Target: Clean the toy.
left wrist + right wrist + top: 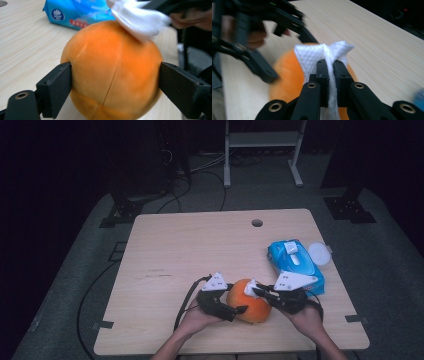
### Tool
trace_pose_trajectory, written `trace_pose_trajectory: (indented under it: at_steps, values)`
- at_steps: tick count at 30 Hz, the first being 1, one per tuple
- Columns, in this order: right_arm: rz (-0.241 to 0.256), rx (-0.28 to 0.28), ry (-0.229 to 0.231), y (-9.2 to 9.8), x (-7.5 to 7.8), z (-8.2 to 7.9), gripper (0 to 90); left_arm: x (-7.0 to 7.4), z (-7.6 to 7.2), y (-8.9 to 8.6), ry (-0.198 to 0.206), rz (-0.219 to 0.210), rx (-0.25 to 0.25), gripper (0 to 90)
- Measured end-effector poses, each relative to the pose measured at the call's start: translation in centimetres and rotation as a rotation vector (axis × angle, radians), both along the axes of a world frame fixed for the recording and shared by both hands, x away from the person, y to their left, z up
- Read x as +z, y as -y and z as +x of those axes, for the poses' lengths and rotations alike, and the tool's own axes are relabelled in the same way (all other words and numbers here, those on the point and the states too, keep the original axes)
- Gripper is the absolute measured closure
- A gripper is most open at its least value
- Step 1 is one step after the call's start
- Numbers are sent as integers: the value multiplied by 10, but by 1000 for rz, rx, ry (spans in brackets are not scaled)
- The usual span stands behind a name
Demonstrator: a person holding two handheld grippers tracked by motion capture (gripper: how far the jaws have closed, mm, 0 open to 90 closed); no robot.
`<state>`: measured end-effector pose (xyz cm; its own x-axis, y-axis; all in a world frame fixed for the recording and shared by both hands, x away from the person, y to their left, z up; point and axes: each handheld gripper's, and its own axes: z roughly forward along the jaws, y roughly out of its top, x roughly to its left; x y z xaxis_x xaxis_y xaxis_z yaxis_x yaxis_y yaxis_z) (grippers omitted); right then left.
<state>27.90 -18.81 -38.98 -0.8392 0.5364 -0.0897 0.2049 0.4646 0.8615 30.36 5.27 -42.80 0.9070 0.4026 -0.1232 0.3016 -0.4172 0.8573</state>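
Two claws on one ball: my left claw (240, 310) has its jaws spread wide around the orange ball (249, 301), one black pad on each flank, touching or just about, so it steadies the ball on the table (200, 245) near my edge. My right claw (331, 72) is pressed together on a white wipe (324, 53), the cloth pinched flat between the jaws and fanning out past the tips. Key relation: the ball sits straight ahead of and below the right claw's tips, with the wipe's free end lying on the ball's upper side, so the rubbing stroke runs across the top while the left claw holds from the opposite flank. The left claw's grip axis runs sideways through the ball's middle, leaving the top open to the wipe. Ball looks soft and fuzzy, plush-like, round, with a stitched seam running down its front in the left gripper view; I'd judge it gives under pressure and could roll if the left jaws slacken. Wipe has a dimpled, embossed weave, thin and limp. Blue wipe pack (295, 262) lies beyond the right claw, well apart from the ball, flap up, with a white round lid (319, 253) just beside it. Table is pale wood grain, smooth.
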Motion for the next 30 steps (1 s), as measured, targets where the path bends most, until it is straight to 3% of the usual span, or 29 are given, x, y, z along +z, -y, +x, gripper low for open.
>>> trace_pose_trajectory:
  at_steps: [5,7,11,16,18,21,23,26,30]
  values:
    - [21,85,-15,-28,-1,-3,833,-2,-3,-3,60,58,-5,213]
    - [8,86,-9,-31,-2,-2,833,-5,-3,-7,52,54,-5,229]
    - [11,48,-10,-16,-2,1,833,-9,-3,-11,53,62,-7,236]
    - [-1,-29,-30,15,-12,1,833,-12,-3,-15,39,57,-18,208]
    - [2,-43,-52,23,-18,1,833,-9,-1,-17,19,27,-38,158]
    - [15,-54,-54,29,-21,0,834,-2,1,-22,24,-34,-38,144]
    - [14,-47,-51,27,-20,0,834,-1,0,-22,38,-43,-43,199]
    - [5,-18,-39,15,-17,-1,832,-4,-3,-15,57,11,-39,227]
    - [15,37,-22,-9,-12,-3,832,-8,-3,-18,56,28,-28,231]
